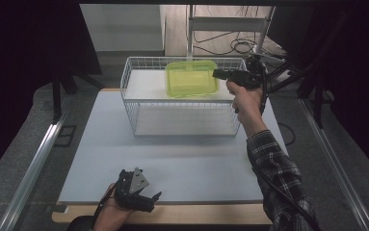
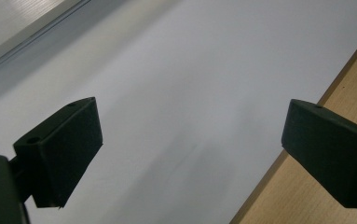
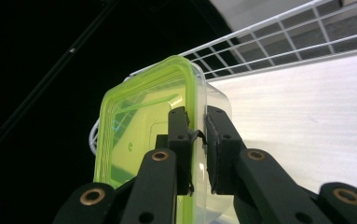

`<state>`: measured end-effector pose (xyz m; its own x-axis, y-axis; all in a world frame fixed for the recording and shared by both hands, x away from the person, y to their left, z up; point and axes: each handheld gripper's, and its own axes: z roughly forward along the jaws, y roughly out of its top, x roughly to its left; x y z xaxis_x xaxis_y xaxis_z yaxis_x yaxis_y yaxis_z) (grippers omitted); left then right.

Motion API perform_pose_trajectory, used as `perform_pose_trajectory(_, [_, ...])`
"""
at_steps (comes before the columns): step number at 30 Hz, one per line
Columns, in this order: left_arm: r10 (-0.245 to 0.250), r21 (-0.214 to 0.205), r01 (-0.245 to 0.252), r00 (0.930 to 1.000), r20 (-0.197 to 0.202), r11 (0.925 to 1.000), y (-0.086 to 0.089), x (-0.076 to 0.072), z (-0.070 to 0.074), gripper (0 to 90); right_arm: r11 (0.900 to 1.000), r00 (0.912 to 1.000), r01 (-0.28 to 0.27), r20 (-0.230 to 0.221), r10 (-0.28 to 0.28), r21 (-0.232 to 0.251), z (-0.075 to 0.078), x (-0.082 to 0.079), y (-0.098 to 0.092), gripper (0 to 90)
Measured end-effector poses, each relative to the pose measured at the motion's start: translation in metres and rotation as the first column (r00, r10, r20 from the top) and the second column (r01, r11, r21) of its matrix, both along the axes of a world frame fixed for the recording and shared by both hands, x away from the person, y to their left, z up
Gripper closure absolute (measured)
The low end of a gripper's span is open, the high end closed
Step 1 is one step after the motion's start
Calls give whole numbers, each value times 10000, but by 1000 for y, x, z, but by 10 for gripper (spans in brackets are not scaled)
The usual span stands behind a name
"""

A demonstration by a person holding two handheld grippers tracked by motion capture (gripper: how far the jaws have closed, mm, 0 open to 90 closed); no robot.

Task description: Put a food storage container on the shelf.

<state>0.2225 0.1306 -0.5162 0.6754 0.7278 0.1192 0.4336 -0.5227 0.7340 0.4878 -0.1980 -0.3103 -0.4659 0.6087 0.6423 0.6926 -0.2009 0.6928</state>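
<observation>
I have the green-lidded container (image 1: 191, 78) pinched at its right-hand rim by the right gripper (image 1: 217, 73). In the right gripper view the 2 jaws are drawn in tight on the lid edge (image 3: 191, 107), 1 pad on the lid's top face and 1 on the clear wall below it, so the grip is on a thin lip and not on the body. The container (image 3: 143, 135) sits over the far half of the wire basket (image 1: 182, 118), level with its top rim. From the high view I cannot tell whether it rests on the white shelf inside or hangs just clear of it.

I judge the step in hand to be carrying the box at the basket, either lowering it in or lifting it out; the pictures do not settle which. Whichever it is, the next move calls for keeping the box level, since a 1-sided pinch on a lip lets the far end sag, and for clearing the basket's wire rim before any sideways travel.

The left gripper (image 1: 146, 196) rests well apart from the basket, at the near edge of the table (image 1: 100, 144), its 2 jaws spread wide with nothing between them but bare white surface (image 2: 190, 93).
</observation>
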Motion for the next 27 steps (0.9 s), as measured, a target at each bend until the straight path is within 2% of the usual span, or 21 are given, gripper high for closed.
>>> perform_pose_trajectory(2, [-34,51,35,10000,-2,10000,0,0,0,52,9999,9999,133,-50,-133,47,-2,3,1,813])
perform_pose_trajectory(4, [-58,66,58,10000,-2,10000,0,0,0,52,9994,9997,260,18,-260,-230,-4,6,3,812])
perform_pose_trajectory(10, [-89,106,89,10000,0,9999,0,-1,0,52,9977,9982,605,-12,-605,-302,-7,9,4,803])
perform_pose_trajectory(12, [-117,175,118,9999,-11,9998,0,0,0,52,9948,9978,662,93,-657,-775,-8,10,5,792])
perform_pose_trajectory(14, [-108,172,108,9999,-26,9998,-1,0,-1,52,9927,9975,694,202,-677,-991,-8,10,6,779])
perform_pose_trajectory(17, [-76,168,76,10000,-16,9998,-2,0,-1,52,9790,9968,735,449,-662,-1902,-5,11,11,731])
perform_pose_trajectory(20, [-84,254,85,10000,-16,9996,-2,0,-1,52,9667,9961,816,538,-706,-2427,-7,12,15,696])
perform_pose_trajectory(27, [-70,279,71,10000,-18,9996,-2,0,-2,52,9687,9955,880,546,-773,-2320,-13,16,17,661])
